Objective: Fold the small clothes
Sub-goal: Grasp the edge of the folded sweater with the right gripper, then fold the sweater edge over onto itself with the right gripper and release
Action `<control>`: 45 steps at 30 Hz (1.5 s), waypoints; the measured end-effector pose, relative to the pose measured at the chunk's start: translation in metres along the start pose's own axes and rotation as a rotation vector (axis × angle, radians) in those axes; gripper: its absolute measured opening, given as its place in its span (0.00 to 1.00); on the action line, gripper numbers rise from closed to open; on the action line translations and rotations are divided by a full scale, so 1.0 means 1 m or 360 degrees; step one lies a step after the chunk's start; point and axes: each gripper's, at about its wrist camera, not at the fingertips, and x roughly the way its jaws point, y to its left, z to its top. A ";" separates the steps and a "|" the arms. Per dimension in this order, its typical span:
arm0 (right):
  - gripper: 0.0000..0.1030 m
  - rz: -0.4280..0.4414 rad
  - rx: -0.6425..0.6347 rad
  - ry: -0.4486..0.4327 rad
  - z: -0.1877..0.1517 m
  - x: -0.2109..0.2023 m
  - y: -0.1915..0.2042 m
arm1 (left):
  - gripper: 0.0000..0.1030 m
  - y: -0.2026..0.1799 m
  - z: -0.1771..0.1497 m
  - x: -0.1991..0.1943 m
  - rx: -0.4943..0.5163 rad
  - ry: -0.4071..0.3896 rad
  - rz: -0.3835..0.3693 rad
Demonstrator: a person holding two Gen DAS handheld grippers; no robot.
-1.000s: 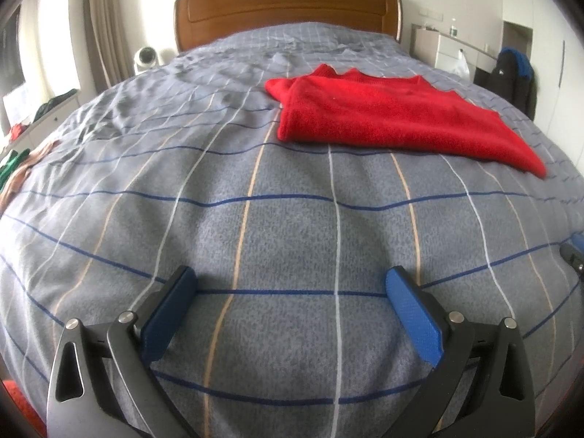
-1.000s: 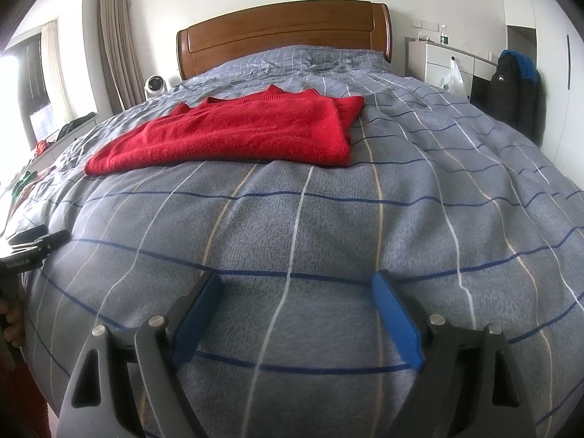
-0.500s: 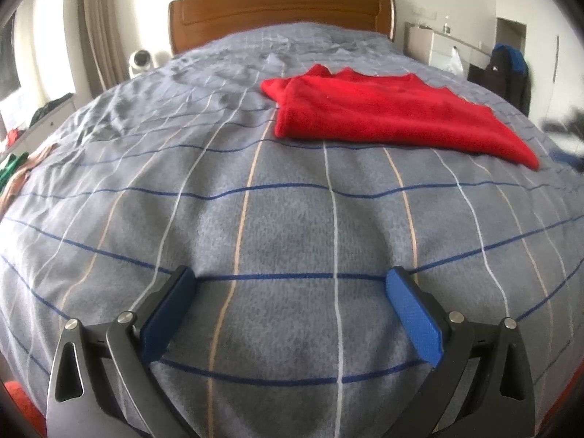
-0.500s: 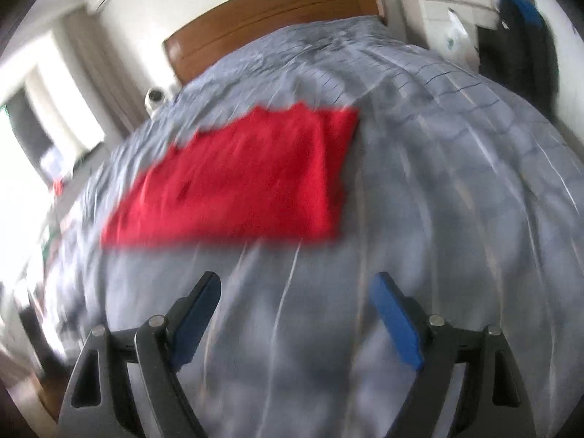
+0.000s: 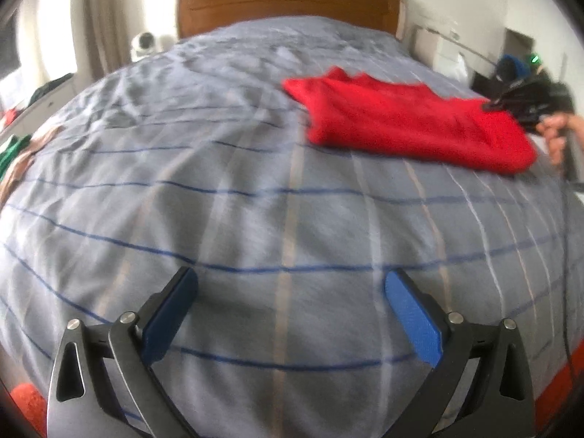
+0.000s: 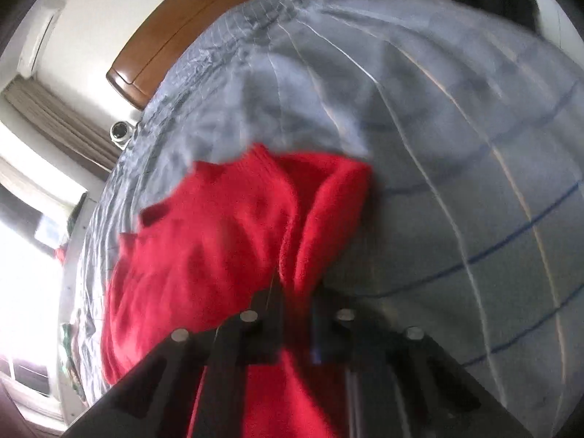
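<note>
A red sweater [image 5: 408,124] lies partly folded on the grey checked bed cover, to the upper right in the left wrist view. My left gripper [image 5: 290,292] is open and empty, low over the bed's near end, well short of the sweater. My right gripper [image 6: 297,292] is shut on the sweater's [image 6: 226,248] near right edge, with red cloth bunched between the fingers; the view is tilted and blurred. In the left wrist view the right gripper [image 5: 489,106] and the hand holding it touch the sweater's far right corner.
A wooden headboard [image 5: 288,3] stands at the far end of the bed. A white nightstand [image 5: 441,51] and dark bags [image 5: 511,69] are at the right. A small white device [image 5: 144,42] and loose clothes [image 5: 14,146] are at the left.
My right gripper moved forward onto the sweater, rolled sideways and shut on its right edge. My left gripper stayed open and shifted slightly, so the sweater sits further right in its view.
</note>
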 end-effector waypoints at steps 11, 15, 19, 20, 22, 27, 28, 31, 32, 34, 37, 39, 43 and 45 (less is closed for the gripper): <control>0.13 0.0159 -0.0459 0.0191 -0.036 0.080 0.232 | 0.99 0.062 0.008 0.007 -0.0332 0.0002 0.0171; 0.41 0.0368 -0.0354 0.0477 -0.080 0.128 0.244 | 0.99 0.061 0.008 0.009 -0.0303 0.0017 0.0186; 0.43 0.0605 -0.0443 0.0461 -0.085 0.089 0.246 | 0.99 0.067 0.010 0.008 -0.0364 0.0016 0.0156; 0.46 0.0604 -0.0486 0.0417 -0.082 0.074 0.242 | 0.99 0.068 0.010 0.008 -0.0380 0.0015 0.0148; 0.47 0.0449 -0.0642 0.0286 -0.078 0.046 0.235 | 0.99 0.069 0.011 0.009 -0.0394 0.0019 0.0144; 0.46 0.0157 -0.0967 0.0392 -0.117 0.070 0.219 | 0.99 0.062 0.010 0.013 -0.0340 0.0032 0.0189; 0.46 0.0154 -0.0999 0.0431 -0.131 0.081 0.218 | 0.99 0.060 0.009 0.013 -0.0321 0.0032 0.0198; 0.47 0.0091 -0.1099 0.0310 -0.168 0.095 0.222 | 0.99 0.057 0.008 0.006 -0.0282 0.0050 0.0174; 0.48 0.0124 -0.1066 0.0264 -0.169 0.087 0.222 | 0.99 0.057 0.011 0.000 -0.0282 0.0050 0.0113; 0.54 0.0323 -0.0906 0.0270 -0.157 0.065 0.212 | 0.99 0.058 0.029 -0.009 -0.0306 0.0006 -0.0058; 0.71 0.0379 -0.0813 0.0102 -0.127 0.020 0.182 | 0.99 0.053 0.081 -0.006 -0.0316 -0.0043 -0.0333; 0.78 0.0304 -0.0757 0.0007 -0.103 0.006 0.157 | 0.99 0.042 0.122 0.019 -0.0292 0.0024 -0.0498; 0.78 0.0283 -0.0424 0.0041 -0.046 0.024 0.105 | 0.99 0.017 0.180 0.102 -0.0214 0.0253 -0.0523; 0.78 0.0345 -0.0285 0.0121 -0.029 0.050 0.095 | 0.99 0.011 0.190 0.138 -0.0229 0.0363 -0.0445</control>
